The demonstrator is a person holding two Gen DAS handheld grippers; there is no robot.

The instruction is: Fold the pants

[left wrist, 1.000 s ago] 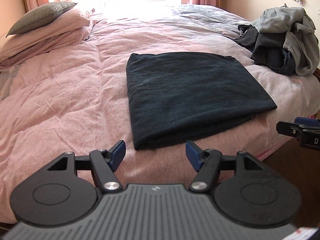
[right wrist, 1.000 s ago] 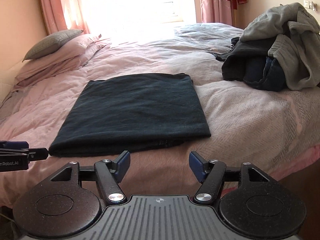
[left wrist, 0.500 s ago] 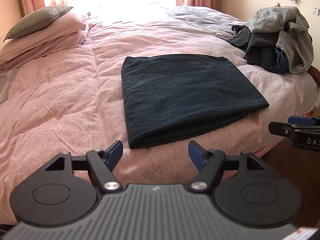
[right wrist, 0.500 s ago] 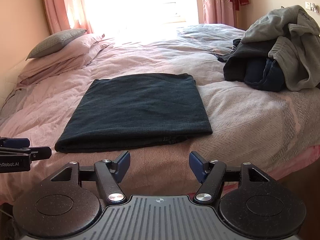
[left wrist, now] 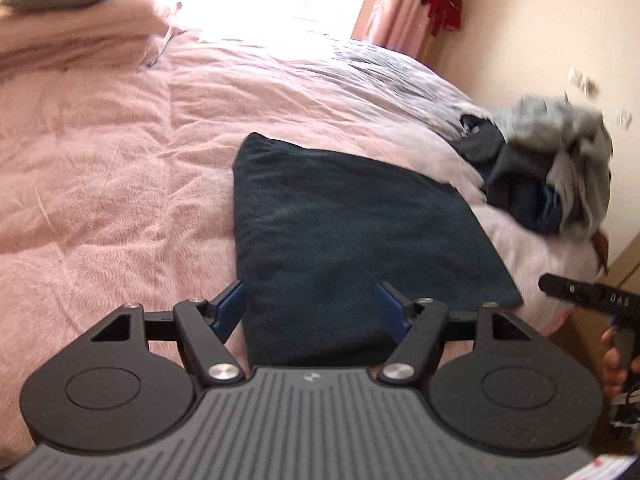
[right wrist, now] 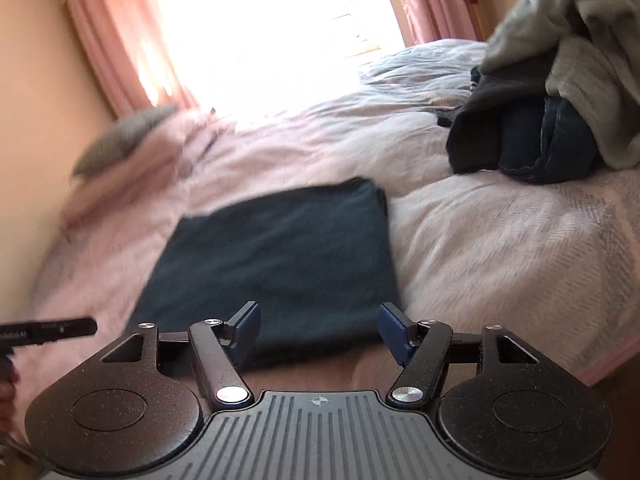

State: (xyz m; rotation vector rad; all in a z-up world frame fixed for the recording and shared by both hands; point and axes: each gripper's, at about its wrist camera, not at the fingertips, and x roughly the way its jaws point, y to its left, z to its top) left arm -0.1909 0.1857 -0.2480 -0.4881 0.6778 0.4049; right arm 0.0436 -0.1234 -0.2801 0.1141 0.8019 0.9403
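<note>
A pink-covered bed [left wrist: 100, 184] is spreading out ahead of both grippers, and a heap of grey and dark clothes [right wrist: 560, 92] is sitting well beyond the right gripper, off to its right. The pants [left wrist: 340, 240], already folded into a dark flat rectangle, are lying on the bed straight ahead of both grippers, their near edge just in front of the fingertips. The left gripper [left wrist: 312, 308] is hanging over the near left corner with its jaws standing well apart and gripping nothing. The right gripper [right wrist: 318, 330] is hanging over the near right part, likewise spread and empty. The cloth is looking soft, limp and fairly thick in its layers, probably light but prone to sagging and sliding apart. Pinching all the layers together at the two near corners is probably the surest hold.
</note>
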